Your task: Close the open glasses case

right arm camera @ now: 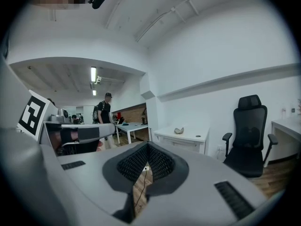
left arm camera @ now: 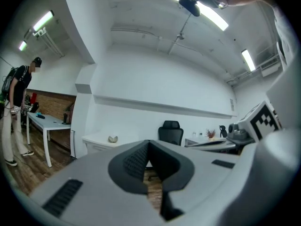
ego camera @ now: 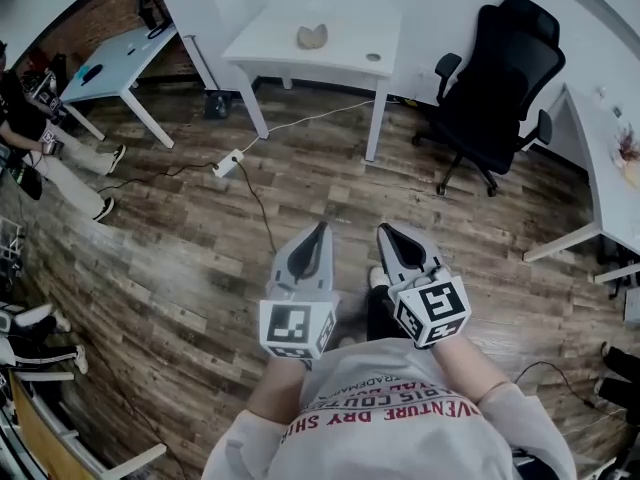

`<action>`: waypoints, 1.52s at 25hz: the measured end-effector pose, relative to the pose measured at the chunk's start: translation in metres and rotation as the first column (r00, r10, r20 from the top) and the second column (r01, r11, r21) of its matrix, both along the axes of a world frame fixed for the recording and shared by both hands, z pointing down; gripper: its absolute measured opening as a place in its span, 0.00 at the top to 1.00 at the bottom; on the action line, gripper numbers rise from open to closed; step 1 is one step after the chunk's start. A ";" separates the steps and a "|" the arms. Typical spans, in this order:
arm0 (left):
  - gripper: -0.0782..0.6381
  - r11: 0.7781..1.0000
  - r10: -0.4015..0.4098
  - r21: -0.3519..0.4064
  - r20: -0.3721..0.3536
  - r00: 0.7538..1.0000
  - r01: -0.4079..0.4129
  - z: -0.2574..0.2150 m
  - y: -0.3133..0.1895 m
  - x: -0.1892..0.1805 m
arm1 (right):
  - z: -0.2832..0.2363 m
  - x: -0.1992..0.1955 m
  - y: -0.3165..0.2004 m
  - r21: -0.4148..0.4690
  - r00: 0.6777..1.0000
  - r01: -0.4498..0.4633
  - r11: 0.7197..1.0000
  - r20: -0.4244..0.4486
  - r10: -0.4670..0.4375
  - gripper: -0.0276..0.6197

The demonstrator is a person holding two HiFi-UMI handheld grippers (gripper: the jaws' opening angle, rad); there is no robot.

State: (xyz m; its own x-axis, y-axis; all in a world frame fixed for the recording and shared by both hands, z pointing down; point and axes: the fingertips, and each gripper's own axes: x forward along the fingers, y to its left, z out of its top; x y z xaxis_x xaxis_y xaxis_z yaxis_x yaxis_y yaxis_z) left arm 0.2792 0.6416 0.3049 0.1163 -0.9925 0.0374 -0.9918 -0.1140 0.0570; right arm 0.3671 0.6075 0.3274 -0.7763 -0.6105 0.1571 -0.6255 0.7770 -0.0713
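The open glasses case (ego camera: 312, 36) is a small beige shell lying on the far white table (ego camera: 270, 48). It also shows small in the left gripper view as the case (left arm camera: 113, 139), and in the right gripper view as the case (right arm camera: 178, 131). My left gripper (ego camera: 320, 230) and right gripper (ego camera: 384, 230) are held side by side over the wooden floor, well short of the table. Both point toward it. The left gripper (left arm camera: 148, 143) has its jaws closed tip to tip with nothing between them. The right gripper (right arm camera: 147, 145) is the same.
A black office chair (ego camera: 495, 88) stands to the right of the table. A power strip (ego camera: 228, 163) and its cables lie on the floor ahead. A person (ego camera: 40, 138) stands at far left by another white table (ego camera: 110, 63). A third desk (ego camera: 605, 168) is at right.
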 end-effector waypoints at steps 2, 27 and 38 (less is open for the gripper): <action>0.90 0.999 -0.034 -0.015 0.005 0.999 0.034 0.006 -0.014 -0.009 | 0.006 -0.006 -0.016 -0.007 1.000 0.023 1.000 -0.002 -0.023 0.94; 0.90 0.973 -0.216 -0.084 -0.022 0.976 0.214 0.010 -0.348 -0.082 | 0.014 -0.065 -0.384 -0.116 0.974 0.221 0.968 -0.033 -0.226 0.94; 0.90 0.988 -0.139 -0.065 -0.026 0.990 0.137 0.012 -0.459 -0.202 | 0.014 -0.175 -0.490 -0.098 0.992 0.119 0.988 -0.033 -0.123 0.94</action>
State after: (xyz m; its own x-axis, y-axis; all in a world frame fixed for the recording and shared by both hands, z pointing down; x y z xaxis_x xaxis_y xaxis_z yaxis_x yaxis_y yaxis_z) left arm 0.0770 0.1823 0.3169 -0.0200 -0.9949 0.0989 -0.9955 0.0289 0.0901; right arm 0.1923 0.1172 0.3417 -0.8356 -0.4933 0.2416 -0.5311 0.8378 -0.1263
